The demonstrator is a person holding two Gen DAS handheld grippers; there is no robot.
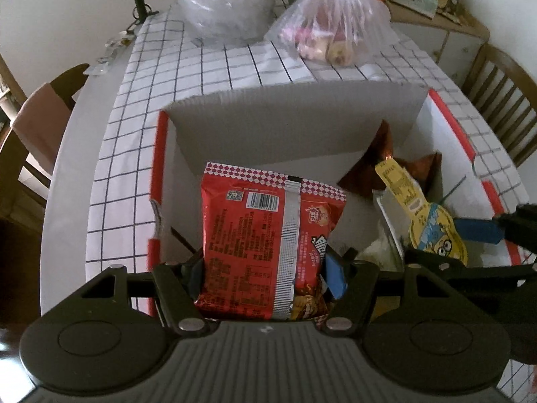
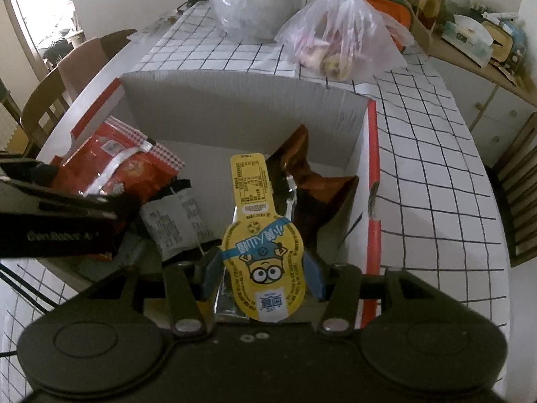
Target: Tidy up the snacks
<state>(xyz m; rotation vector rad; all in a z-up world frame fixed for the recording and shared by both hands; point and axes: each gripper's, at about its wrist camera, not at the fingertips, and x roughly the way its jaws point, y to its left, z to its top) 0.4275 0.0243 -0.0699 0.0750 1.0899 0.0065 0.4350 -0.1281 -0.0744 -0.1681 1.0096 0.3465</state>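
My left gripper is shut on a red snack packet and holds it upright over the near left part of a white cardboard box with red edges. My right gripper is shut on a yellow cartoon snack pack over the box. A brown wrapper and a grey packet lie inside the box. The red packet and the left gripper's body show at the left of the right wrist view. The yellow pack shows at the right of the left wrist view.
The box stands on a table with a white checked cloth. Two clear plastic bags sit behind it. Wooden chairs stand at both sides. A cabinet with clutter is at the far right.
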